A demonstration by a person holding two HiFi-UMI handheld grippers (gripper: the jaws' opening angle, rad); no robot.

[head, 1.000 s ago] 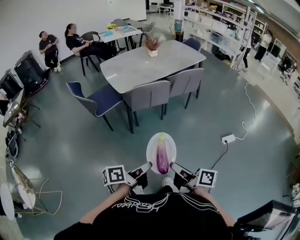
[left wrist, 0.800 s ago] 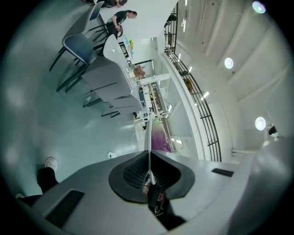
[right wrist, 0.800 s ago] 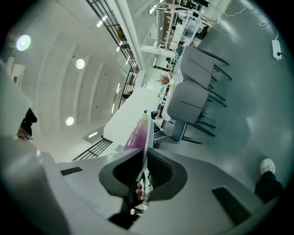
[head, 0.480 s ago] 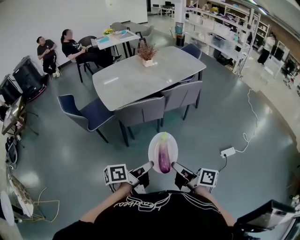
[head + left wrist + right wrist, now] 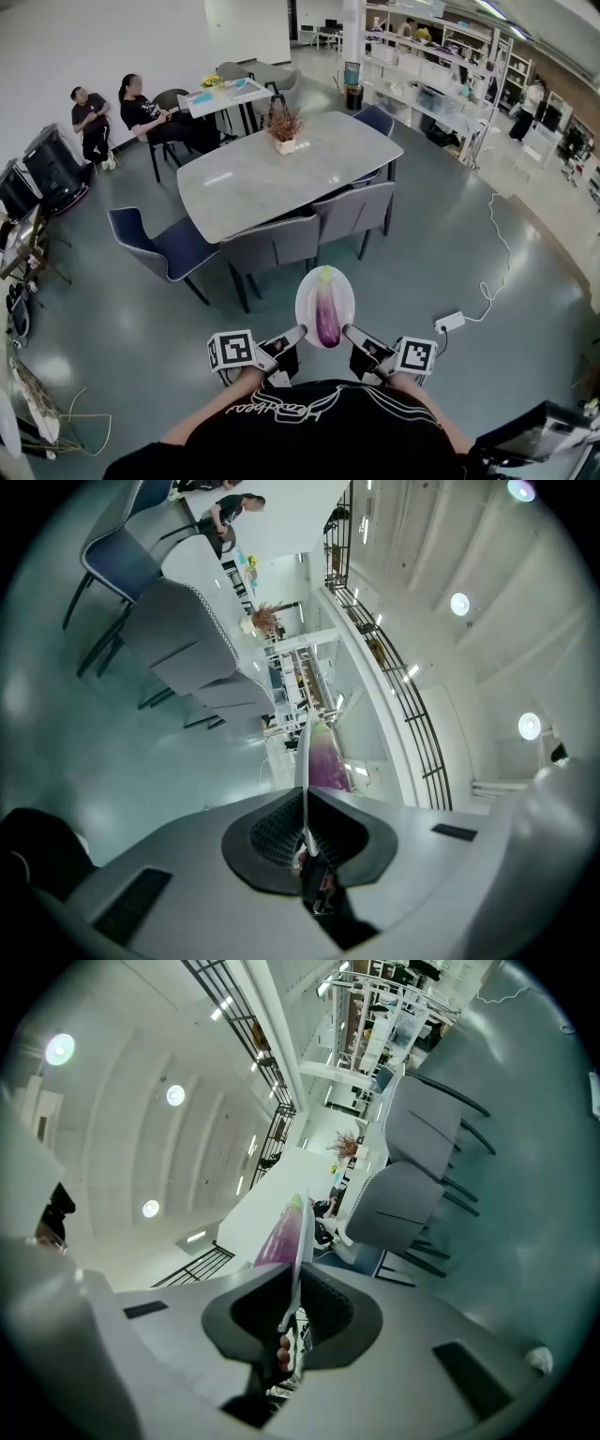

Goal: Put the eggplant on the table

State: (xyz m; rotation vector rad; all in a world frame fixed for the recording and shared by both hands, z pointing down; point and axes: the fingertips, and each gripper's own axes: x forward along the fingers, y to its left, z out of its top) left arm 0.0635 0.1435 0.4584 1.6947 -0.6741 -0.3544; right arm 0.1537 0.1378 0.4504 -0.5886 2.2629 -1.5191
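As the left hand-held gripper and right hand-held gripper each clamp an opposite rim of the round white plate, the long purple eggplant lies on it midway between them, its length aimed at the grey tabletop well beyond the plate.

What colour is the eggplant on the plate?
The eggplant is purple, with a green tip. It shows best in the head view, on the white plate.

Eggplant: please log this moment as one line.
load: long purple eggplant on round white plate | left gripper: shut on plate rim | right gripper: shut on plate rim | grey dining table: ahead, not reached
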